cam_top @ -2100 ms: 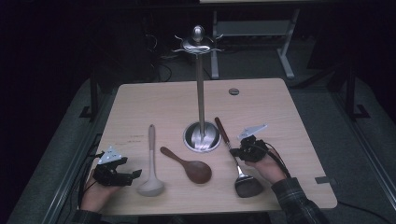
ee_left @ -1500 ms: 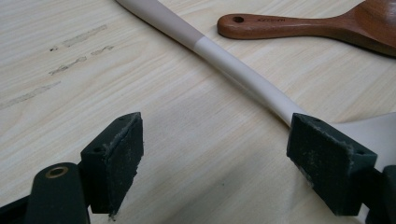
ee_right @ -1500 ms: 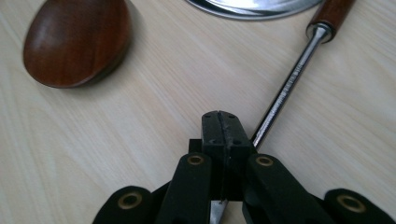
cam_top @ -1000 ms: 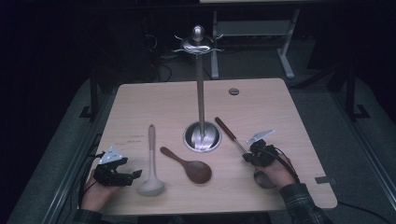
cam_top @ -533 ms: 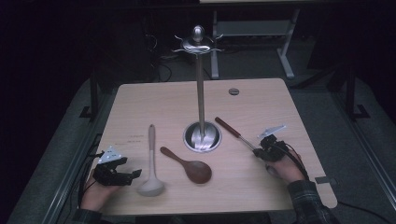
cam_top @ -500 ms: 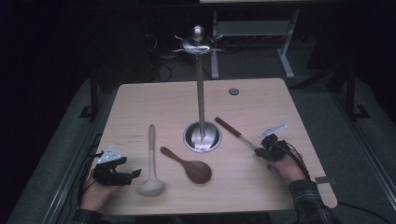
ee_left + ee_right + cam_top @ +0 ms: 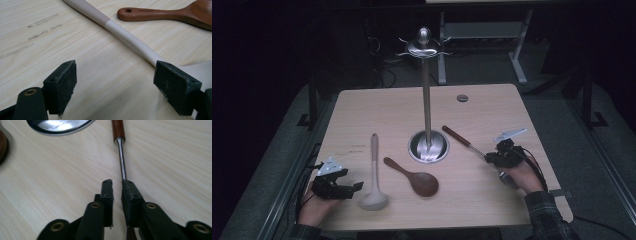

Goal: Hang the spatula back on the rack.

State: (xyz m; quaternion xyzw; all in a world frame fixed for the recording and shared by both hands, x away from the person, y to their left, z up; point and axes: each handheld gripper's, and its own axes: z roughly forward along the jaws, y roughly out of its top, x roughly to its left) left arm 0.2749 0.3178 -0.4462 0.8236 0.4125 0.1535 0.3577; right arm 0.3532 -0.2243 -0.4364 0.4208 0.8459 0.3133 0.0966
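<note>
Currently the working side is the right: the right gripper sits over the steel shank of the wood-handled utensil, which lies on the table just right of the stand. In the high view its long axis runs diagonally. The red-brown handle points up and left toward the stand's base, and the head end lies down and right, mostly hidden under the right hand. In the right gripper view the gripper looks straight along that axis. The shank runs away from the fingertips toward the handle and meets the tip of the right-hand jaw rather than the gap. The jaws have just been opening and now stand a narrow slit apart. We see bare table in the slit, and no part of the utensil between the pads. Our judgement is that any re-grip depends on this small sideways offset, since the shank lies a shade to the right of the slit. The left gripper rests wide open and empty at the near left. The pale ladle crosses diagonally beyond its jaws, and the wooden spoon lies farther off. The right hand is clearly the nearer one to the utensil.
</note>
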